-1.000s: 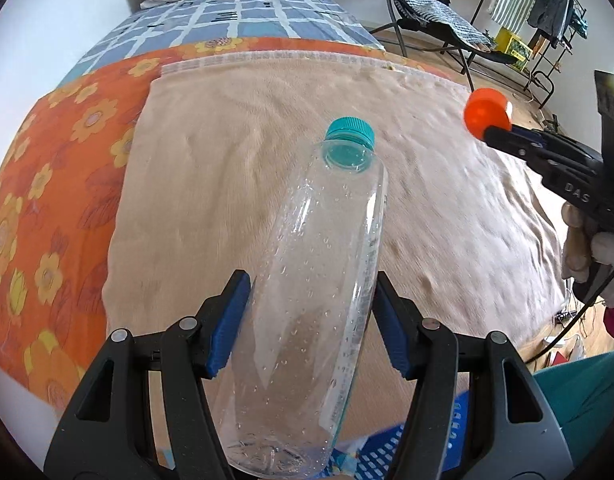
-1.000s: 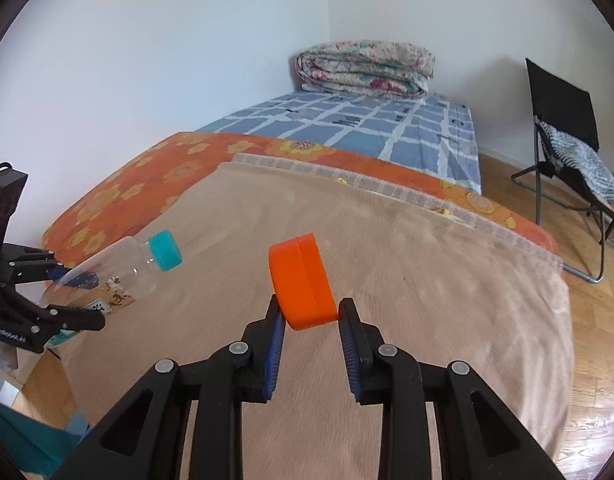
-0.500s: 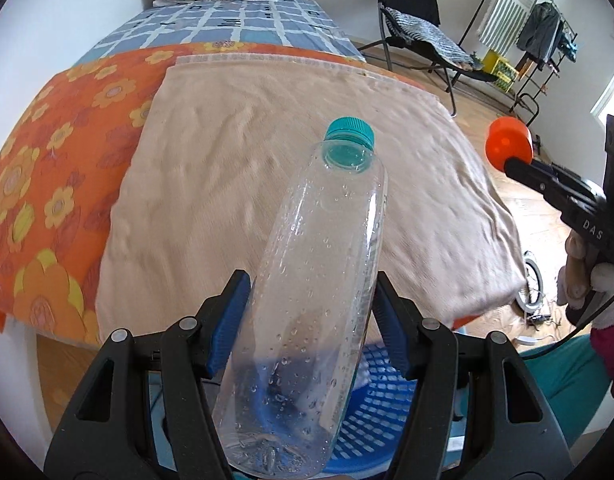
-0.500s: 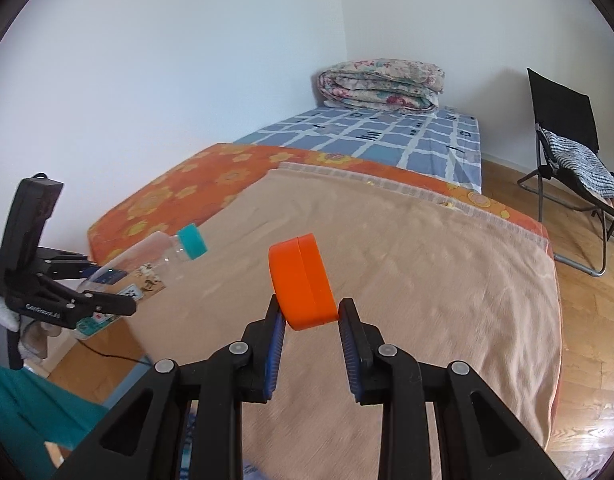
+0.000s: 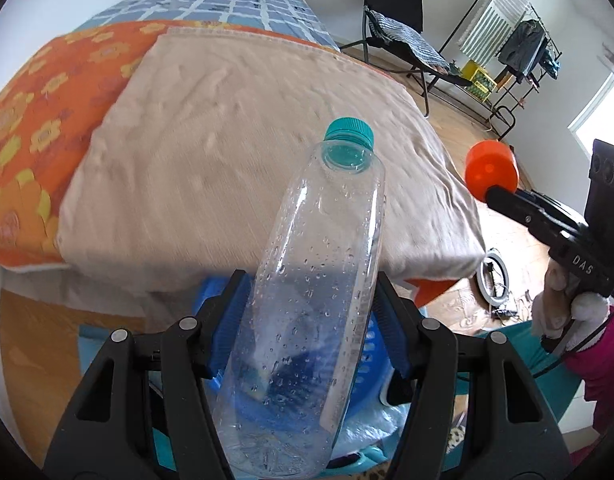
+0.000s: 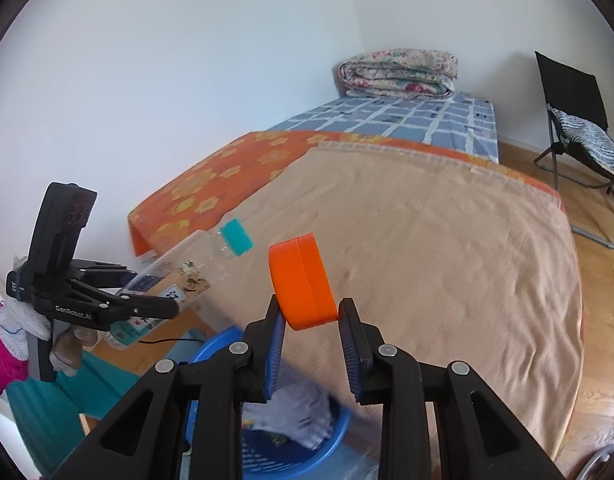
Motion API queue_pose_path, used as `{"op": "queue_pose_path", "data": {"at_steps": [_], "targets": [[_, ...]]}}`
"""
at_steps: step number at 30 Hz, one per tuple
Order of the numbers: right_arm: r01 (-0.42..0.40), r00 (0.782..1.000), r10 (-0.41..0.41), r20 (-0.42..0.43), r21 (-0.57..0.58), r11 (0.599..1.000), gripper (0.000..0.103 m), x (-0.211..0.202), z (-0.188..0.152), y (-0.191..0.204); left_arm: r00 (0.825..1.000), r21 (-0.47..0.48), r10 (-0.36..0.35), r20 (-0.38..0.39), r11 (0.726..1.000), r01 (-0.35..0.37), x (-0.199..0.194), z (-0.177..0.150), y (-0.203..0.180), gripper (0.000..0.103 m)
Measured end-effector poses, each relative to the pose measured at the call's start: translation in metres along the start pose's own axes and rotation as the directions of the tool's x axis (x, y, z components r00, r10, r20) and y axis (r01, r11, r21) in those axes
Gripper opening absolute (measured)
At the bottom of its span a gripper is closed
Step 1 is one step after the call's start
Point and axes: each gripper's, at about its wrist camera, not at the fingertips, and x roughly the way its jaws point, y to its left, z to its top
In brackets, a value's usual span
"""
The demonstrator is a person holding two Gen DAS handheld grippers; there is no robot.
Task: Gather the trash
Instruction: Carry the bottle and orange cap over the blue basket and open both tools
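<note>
Step in hand: you are carrying two pieces of trash off the bed (image 5: 235, 184) toward the blue basket (image 6: 291, 456) on the floor by the bed's foot edge. By my reading this is the transport leg, with the drop not yet made.
Left gripper (image 5: 307, 328): its fingers (image 5: 229, 320) stand about half open and press on both sides of the clear bottle (image 5: 319, 280), gripping it low on the body; the teal cap end points away from you, over the bed's foot edge.
Right gripper (image 6: 312, 342): its fingers (image 6: 275, 344) are nearly closed on the orange lid (image 6: 301, 282), pinching its lower rim so that most of it stands above the tips.
Where the trash is: both pieces are in the air, held near the foot corner of the bed, with the basket below and in front of you.
Basket contents: a crumpled pale wrapper or bag (image 6: 303, 416) lies inside; anything else in there is blurred, so I cannot name it.
Next move: bring each gripper over the basket's mouth, not just its rim, then let the fingers part. The bottle is long and light, so tip it cap-down or it may bounce out.
Risk: the lid is held by a thin edge, so move gently or it may slip early.
</note>
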Motion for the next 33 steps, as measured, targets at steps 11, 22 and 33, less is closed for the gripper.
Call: {"op": "queue_pose_path", "data": {"at_steps": [11, 22, 33], "targets": [[-0.023, 0.996, 0.025, -0.081, 0.026, 0.999, 0.027, 0.012, -0.038, 0.017, 0.999, 0.002, 0.025, -0.046, 1.0, -0.025, 0.013, -0.031, 0.002, 0.063], [-0.002, 0.983, 0.013, -0.185, 0.061, 0.998, 0.027, 0.035, -0.066, 0.022, 0.99, -0.028, 0.047, -0.136, 0.998, -0.051, 0.041, -0.058, 0.011, 0.063], [0.0, 0.978, 0.005, -0.207, 0.028, 1.0, 0.028, 0.041, -0.071, 0.033, 0.986, -0.015, 0.069, -0.152, 0.997, -0.072, 0.049, -0.06, 0.009, 0.063]]}}
